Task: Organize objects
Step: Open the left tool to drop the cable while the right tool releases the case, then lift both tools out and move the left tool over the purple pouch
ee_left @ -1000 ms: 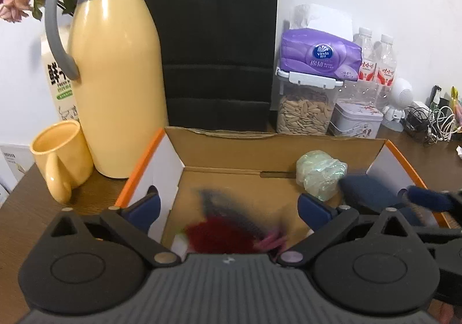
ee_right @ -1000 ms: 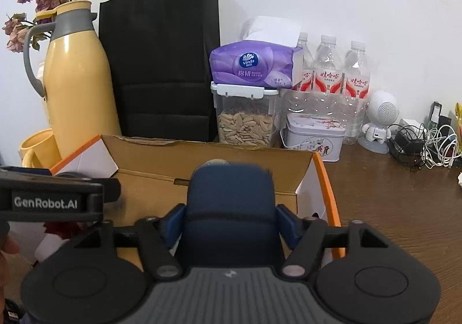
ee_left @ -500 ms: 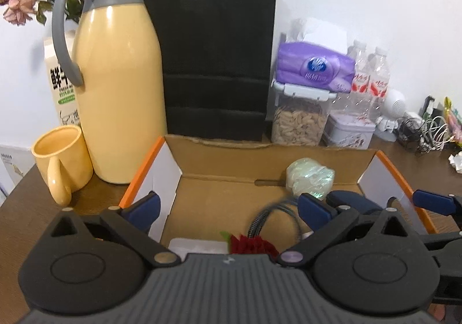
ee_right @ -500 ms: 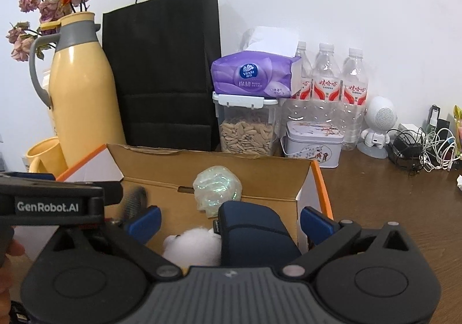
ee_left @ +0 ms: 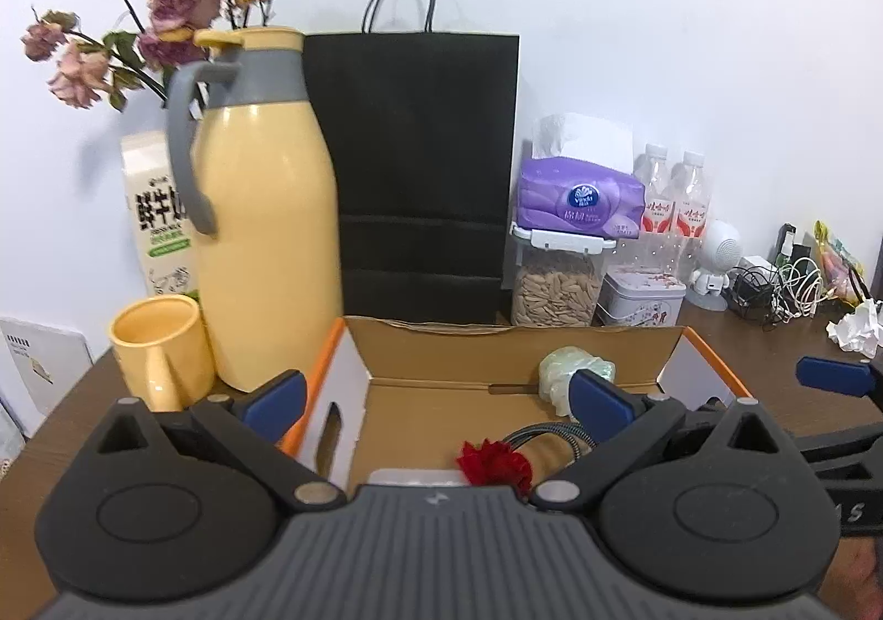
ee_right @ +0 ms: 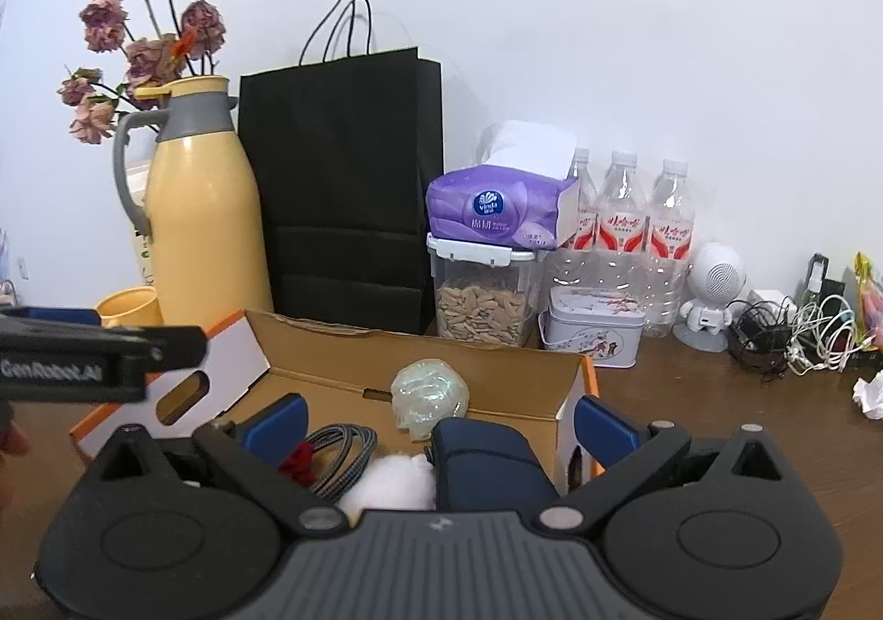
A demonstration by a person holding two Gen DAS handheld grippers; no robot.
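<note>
left wrist cam: I look forward and slightly down past my left tongs (ee_left: 436, 393), close over the cardboard box (ee_left: 519, 341) | right wrist cam: same heading past my right tongs (ee_right: 439, 416), from further right | shared: box, black bag (ee_right: 342, 189), yellow jug (ee_left: 265, 255), back wall.

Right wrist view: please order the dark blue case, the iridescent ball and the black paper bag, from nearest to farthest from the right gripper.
1. dark blue case, in the box, between the open jaws
2. iridescent ball, further back in the box
3. black paper bag, behind the box, by the wall
</note>
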